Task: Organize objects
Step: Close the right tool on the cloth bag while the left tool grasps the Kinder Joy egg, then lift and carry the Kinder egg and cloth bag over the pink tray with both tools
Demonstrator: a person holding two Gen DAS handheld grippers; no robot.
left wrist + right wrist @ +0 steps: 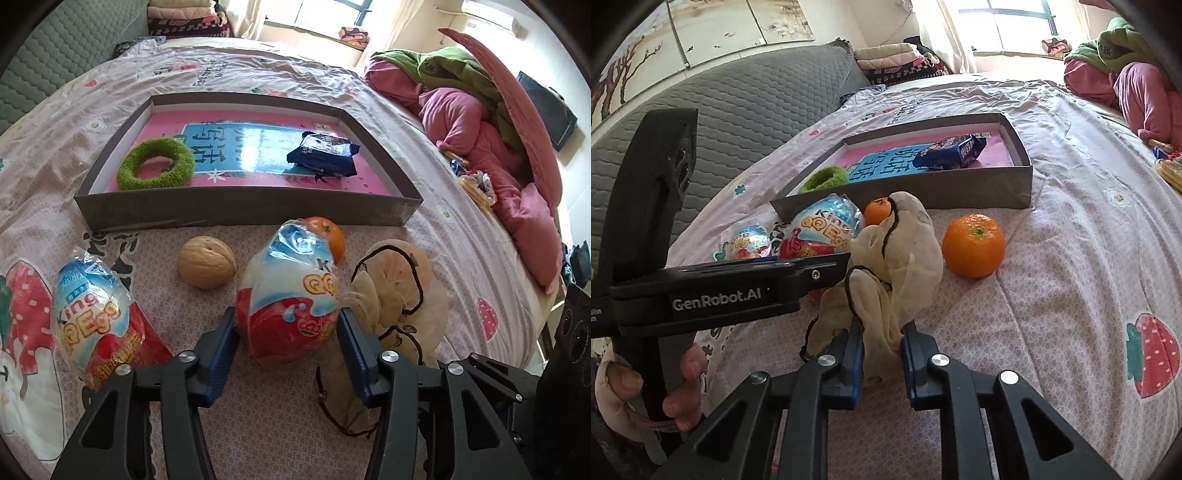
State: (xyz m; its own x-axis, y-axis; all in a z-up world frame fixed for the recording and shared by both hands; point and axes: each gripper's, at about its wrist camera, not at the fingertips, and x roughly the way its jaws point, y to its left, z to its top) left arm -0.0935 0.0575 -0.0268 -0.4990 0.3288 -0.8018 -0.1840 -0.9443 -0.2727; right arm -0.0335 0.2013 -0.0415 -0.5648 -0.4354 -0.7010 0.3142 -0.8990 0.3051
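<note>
Left wrist view: the left gripper [288, 325] has its fingers clamped on a wrapped toy egg [291, 295] on the bed [461, 258], just short of the grey tray's [240, 212] near wall. The pick looks made; next it needs lifting over that wall.

Right wrist view: the right gripper [882, 339] pinches the cream drawstring pouch [894, 258], an orange [973, 245] beside it.
</note>
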